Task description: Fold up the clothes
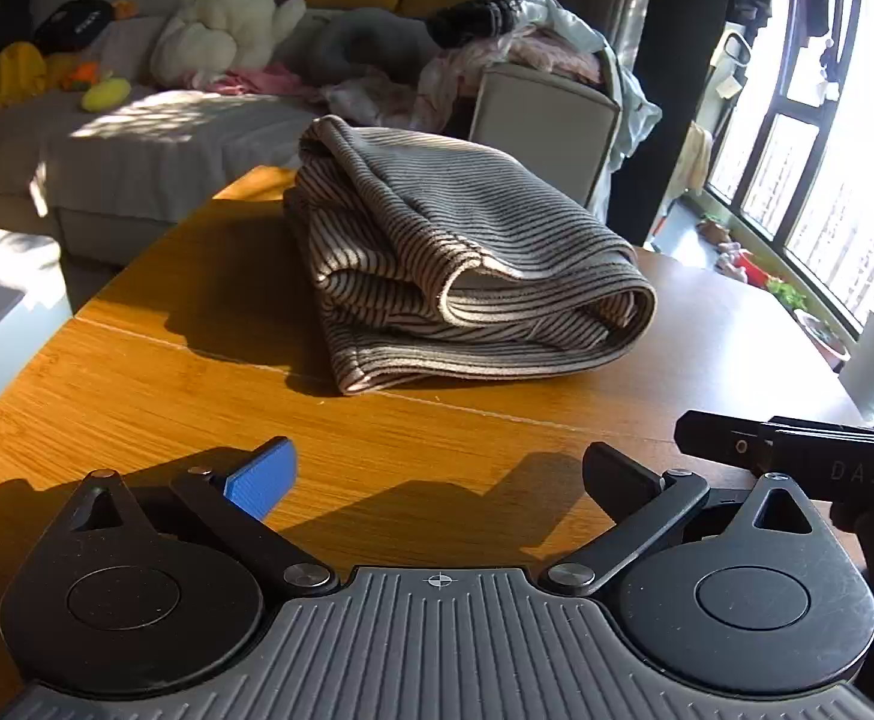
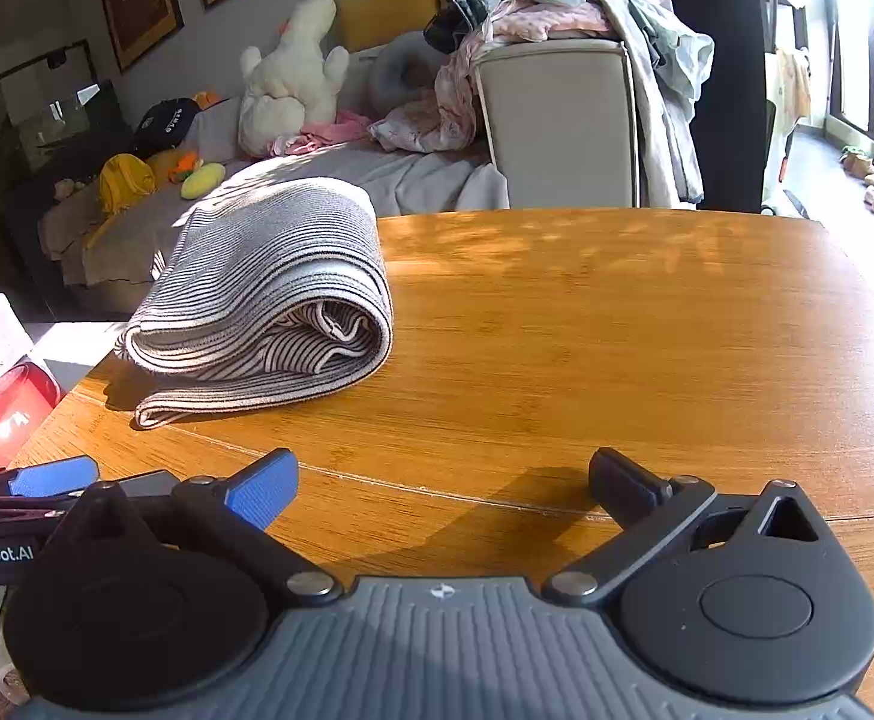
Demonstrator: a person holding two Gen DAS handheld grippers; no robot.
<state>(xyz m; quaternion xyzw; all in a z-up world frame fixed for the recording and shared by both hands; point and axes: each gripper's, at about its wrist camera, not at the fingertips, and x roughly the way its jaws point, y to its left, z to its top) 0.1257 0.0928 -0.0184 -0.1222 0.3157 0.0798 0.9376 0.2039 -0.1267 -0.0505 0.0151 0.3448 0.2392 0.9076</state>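
Striped garment (image 1: 466, 258) lies folded on sunlit wooden table (image 1: 197, 396); both grippers' jaws spread, sofa (image 1: 155, 138) behind

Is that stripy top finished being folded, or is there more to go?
Done, it seems: the striped garment lies folded in a thick bundle on the wooden table. In hand: nothing; the left gripper and right gripper are both open and empty. Possibly left: clothes heaped on the chair.
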